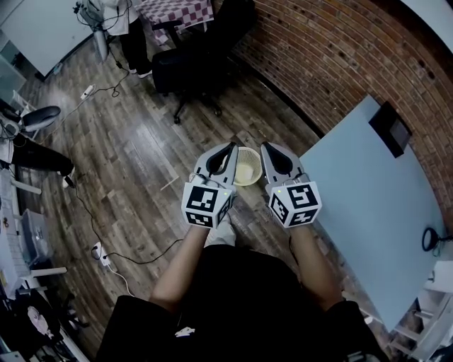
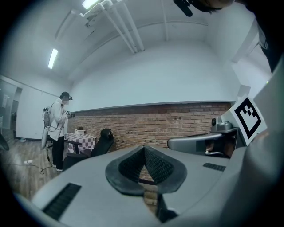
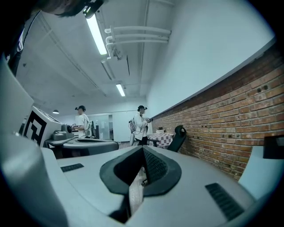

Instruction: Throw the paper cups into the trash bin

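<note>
The trash bin (image 1: 248, 167), a round pale basket, stands on the wooden floor just beyond both grippers. My left gripper (image 1: 230, 149) hovers at its left rim and my right gripper (image 1: 269, 150) at its right rim, side by side. Both are shut with nothing between the pads. In the left gripper view the jaws (image 2: 144, 149) meet at the tip and point level at the brick wall; the right gripper (image 2: 208, 142) shows beside them. The right gripper view shows its closed jaws (image 3: 143, 150) and the left gripper (image 3: 75, 142) at the left. No paper cup is in view.
A light blue table (image 1: 375, 205) stands to the right along the brick wall (image 1: 340, 49), with a black device (image 1: 390, 128) on it. A black office chair (image 1: 202, 63) and a checkered table (image 1: 173, 10) stand ahead. Cables and a power strip (image 1: 102, 254) lie on the floor at left. Two people (image 3: 141, 126) stand in the distance.
</note>
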Available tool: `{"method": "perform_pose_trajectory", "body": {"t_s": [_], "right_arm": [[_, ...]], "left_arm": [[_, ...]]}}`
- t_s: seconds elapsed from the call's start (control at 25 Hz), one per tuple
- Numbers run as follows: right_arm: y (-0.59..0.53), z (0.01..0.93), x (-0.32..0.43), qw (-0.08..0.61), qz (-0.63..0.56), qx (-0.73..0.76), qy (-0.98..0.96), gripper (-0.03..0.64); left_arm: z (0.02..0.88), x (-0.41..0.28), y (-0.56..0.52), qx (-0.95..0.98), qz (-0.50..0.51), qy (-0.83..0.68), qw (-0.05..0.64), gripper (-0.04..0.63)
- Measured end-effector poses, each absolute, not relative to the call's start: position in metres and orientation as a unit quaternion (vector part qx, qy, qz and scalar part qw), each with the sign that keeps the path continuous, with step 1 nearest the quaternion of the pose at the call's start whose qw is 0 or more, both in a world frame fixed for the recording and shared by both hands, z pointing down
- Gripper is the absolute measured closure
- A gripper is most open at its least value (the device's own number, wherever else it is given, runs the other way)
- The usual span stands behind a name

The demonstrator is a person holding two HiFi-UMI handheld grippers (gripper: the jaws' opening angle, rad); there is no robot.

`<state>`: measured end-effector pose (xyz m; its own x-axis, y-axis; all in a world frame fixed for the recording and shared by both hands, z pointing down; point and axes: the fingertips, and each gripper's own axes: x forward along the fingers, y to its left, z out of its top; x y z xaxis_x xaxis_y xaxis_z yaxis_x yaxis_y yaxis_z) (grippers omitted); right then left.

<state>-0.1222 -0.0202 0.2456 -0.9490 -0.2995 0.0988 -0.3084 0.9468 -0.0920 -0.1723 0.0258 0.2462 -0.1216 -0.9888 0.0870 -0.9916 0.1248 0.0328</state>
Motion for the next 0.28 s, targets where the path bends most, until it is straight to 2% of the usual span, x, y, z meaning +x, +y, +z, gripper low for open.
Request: {"method": "perform_pose_trajectory", "body": {"t_s": [0.28], "right_arm": [[0.002, 0.248, -0.099, 0.044, 0.054, 0.157, -0.985, 0.614]], "left_arm": [[0.248, -0.151, 0.050, 0.661, 0.012, -0.749, 0.047, 0.586]]}}
